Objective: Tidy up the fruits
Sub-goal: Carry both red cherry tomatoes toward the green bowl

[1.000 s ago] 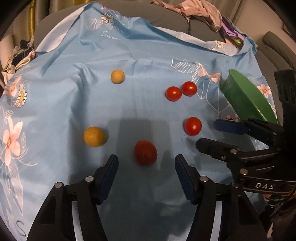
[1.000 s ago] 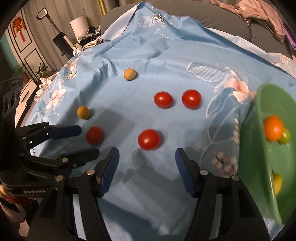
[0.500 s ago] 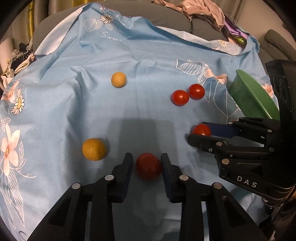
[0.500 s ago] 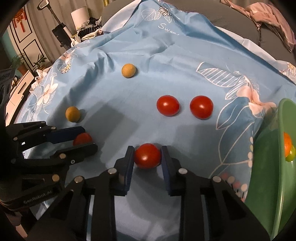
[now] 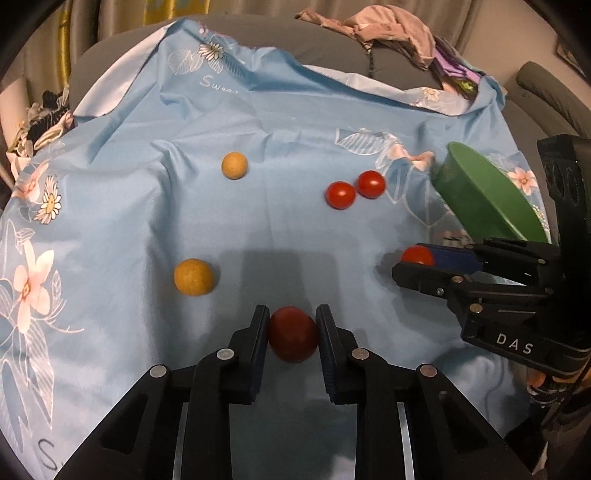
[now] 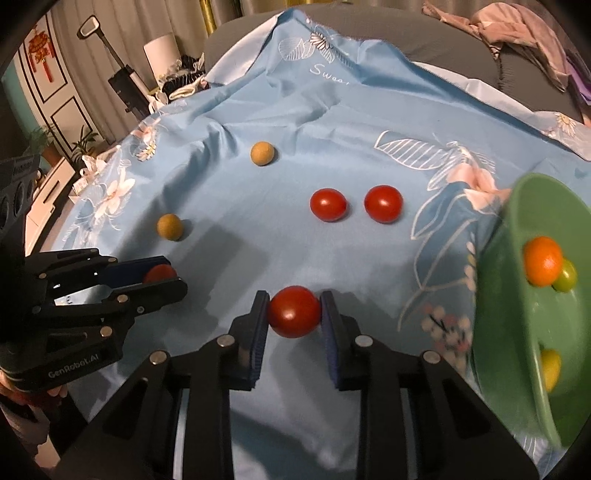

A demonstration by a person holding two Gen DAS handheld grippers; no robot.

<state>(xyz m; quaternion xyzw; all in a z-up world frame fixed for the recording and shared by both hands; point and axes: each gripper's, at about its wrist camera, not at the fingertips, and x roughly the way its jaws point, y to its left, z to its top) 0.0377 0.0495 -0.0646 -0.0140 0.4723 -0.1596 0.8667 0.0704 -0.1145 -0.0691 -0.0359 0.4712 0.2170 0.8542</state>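
My left gripper [image 5: 291, 325] is shut on a dark red tomato [image 5: 292, 334] just above the blue flowered cloth [image 5: 277, 122]. My right gripper [image 6: 294, 312] is shut on a bright red tomato [image 6: 294, 312]; it also shows in the left wrist view [image 5: 417, 255]. Two more red tomatoes [image 5: 340, 195] [image 5: 371, 184] lie side by side further back. Two yellow-brown round fruits [image 5: 194, 277] [image 5: 234, 165] lie to the left. A green bowl [image 6: 517, 295] at the right holds an orange fruit [image 6: 543, 266] and yellow-green ones.
The cloth covers a grey sofa [image 5: 332, 40] with crumpled clothes [image 5: 388, 29] at the back. In the right wrist view, a white cabinet and plants [image 6: 55, 162] stand off the left edge of the cloth.
Both grippers went from open to shut, each closing on the tomato between its fingers. Both have moved slightly forward over the cloth.
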